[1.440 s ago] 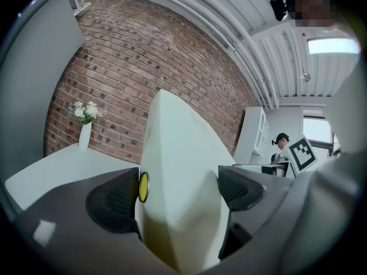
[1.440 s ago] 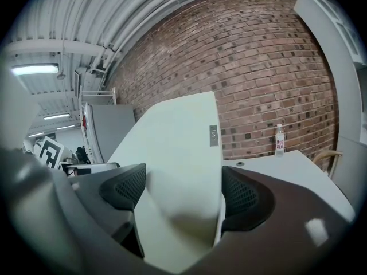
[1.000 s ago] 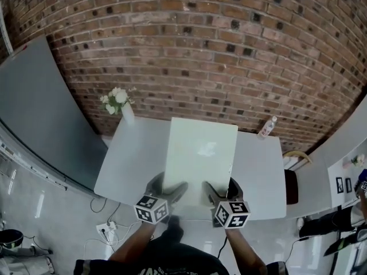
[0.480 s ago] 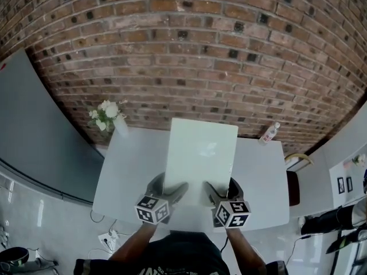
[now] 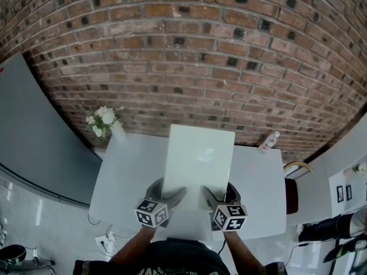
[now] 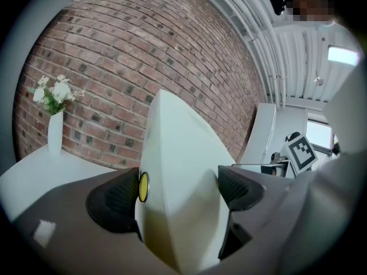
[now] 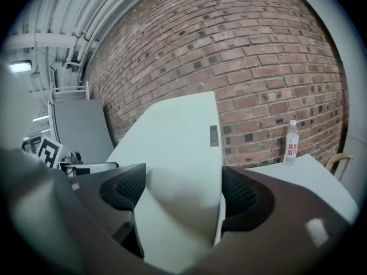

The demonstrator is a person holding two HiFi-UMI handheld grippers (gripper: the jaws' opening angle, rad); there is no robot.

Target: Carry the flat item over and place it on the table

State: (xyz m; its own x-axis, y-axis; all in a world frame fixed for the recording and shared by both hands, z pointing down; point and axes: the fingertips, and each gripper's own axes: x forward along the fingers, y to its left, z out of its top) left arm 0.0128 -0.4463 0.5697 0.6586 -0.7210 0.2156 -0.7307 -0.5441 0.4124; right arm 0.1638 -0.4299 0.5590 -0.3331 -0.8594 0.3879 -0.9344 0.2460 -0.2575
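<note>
A person's left gripper [image 5: 167, 192] and right gripper [image 5: 221, 195] each clamp the near edge of the pale flat item [image 5: 198, 159], side by side to steady it. It juts ahead of both, apparently raised over the white table [image 5: 258, 188].

The person holds both forearms forward and low, side by side: left forearm [image 5: 129, 247], right forearm [image 5: 241, 250]. The left hand-held gripper [image 5: 168, 189] and right hand-held gripper [image 5: 219, 192] point ahead, near each other, each with its marker cube facing up. In both gripper views the jaws are pressed against the near edge of a flat panel [image 5: 198, 159], one jaw on either face.
</note>
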